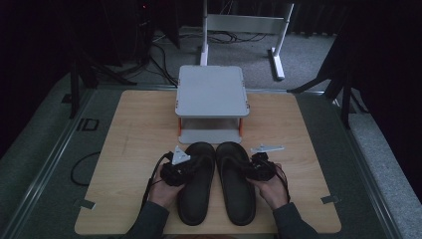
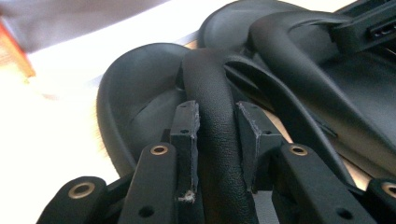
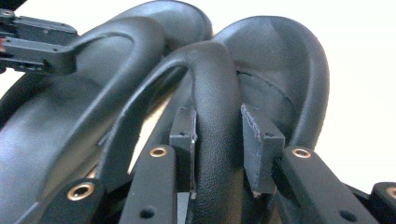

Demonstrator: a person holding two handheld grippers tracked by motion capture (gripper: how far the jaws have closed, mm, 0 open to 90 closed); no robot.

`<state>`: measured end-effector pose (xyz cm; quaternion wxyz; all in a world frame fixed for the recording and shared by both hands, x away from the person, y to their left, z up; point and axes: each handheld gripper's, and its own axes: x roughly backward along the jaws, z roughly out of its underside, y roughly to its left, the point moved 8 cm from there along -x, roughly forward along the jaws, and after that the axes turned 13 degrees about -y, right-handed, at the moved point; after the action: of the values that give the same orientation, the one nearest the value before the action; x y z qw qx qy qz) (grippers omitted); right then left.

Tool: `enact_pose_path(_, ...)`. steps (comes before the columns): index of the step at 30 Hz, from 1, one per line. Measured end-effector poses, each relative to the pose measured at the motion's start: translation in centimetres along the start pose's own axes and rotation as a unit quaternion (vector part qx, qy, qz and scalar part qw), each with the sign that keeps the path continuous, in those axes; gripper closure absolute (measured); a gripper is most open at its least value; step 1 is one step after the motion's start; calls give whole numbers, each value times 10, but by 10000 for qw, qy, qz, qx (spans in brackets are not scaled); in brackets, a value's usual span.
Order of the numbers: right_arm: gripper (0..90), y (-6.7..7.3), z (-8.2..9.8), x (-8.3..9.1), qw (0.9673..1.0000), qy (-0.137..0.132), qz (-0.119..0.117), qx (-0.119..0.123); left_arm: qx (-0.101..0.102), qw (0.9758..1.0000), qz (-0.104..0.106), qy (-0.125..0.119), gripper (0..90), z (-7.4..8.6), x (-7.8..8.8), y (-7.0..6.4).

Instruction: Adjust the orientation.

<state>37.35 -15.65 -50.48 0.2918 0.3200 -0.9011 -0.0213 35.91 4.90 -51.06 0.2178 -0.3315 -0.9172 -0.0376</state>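
Flip-flops, black, two of them, lie side by side on the near middle of your wooden table (image 1: 129, 149), toes pointing away from you: the left flip-flop (image 1: 196, 181) and the right flip-flop (image 1: 236, 181) nearly touch along their inner edges. Your left hand (image 1: 163, 191) comes in at the near edge and carries the left gripper (image 1: 180, 169) onto the outer side of the left sandal; in the left gripper view its jaws sit one on each side of the strap (image 2: 215, 135), the left pad against it and a thin gap at the right one, so you're closed around it, if not squeezing hard. Your right hand (image 1: 271, 188) mirrors that with the right gripper (image 1: 255, 169), and in the right gripper view the right sandal's strap (image 3: 217, 135) stands between the jaws the same way, left pad touching, right pad just off it. Past the toes, just beyond the sandals, stands a small grey two-level shoe rack (image 1: 211, 92) with orange posts, its lower shelf nearest the toes. Farther off, beyond the table's far edge, a white stand (image 1: 244, 25) and cables (image 1: 159, 55) sit on the grey floor.
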Motion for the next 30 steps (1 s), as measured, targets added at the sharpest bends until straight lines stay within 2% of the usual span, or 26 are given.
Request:
enact_pose_path(2, 682, -1, 3, -2, 10000, 29, 20, -4, 11, 9999, -95, 78, 700, 6, 1, 4)
enact_pose_path(6, 682, -4, 6, -2, 10000, 38, 37, -71, 198, 9998, -33, -28, 699, 8, 3, 6)
enact_pose_path(10, 684, -5, 10, -3, 9998, 119, 163, 30, 83, 9999, -61, -6, 667, 9, 4, 4)
enact_pose_path(11, 678, -6, 14, -4, 9997, 138, 184, 39, 104, 9999, -16, -69, 614, 10, 7, 3)
enact_pose_path(13, 601, -6, 15, -4, 9998, 102, 142, 38, 75, 9999, -13, -113, 588, 11, 11, 2)
enact_pose_path(14, 556, -5, 17, -2, 9999, 63, 92, 44, 35, 9999, -63, -113, 533, 12, 14, 3)
enact_pose_path(15, 556, -5, 17, -2, 9999, 63, 92, 44, -5, 9999, -94, -97, 533, 14, 18, 3)
enact_pose_path(17, 524, -6, 17, 5, 9998, -24, 175, 89, -3, 9999, -94, -84, 498, 17, 24, 3)
enact_pose_path(19, 520, -6, 18, 9, 9998, -39, 178, 84, 94, 9999, -89, -27, 494, 21, 30, 2)
enact_pose_path(22, 496, -3, 24, 18, 9995, -113, 267, 143, 134, 9999, -97, 14, 478, 29, 39, 0)
enact_pose_path(24, 496, -1, 27, 21, 9995, -129, 260, 128, 198, 9998, -60, 23, 477, 34, 45, 0)
enact_pose_path(25, 496, 0, 34, 26, 9996, -92, 244, 92, 296, 9995, 23, 67, 477, 39, 49, -2)
enact_pose_path(30, 496, 4, 46, 33, 9995, -2, 300, 114, 254, 9994, 37, 232, 477, 47, 48, -5)
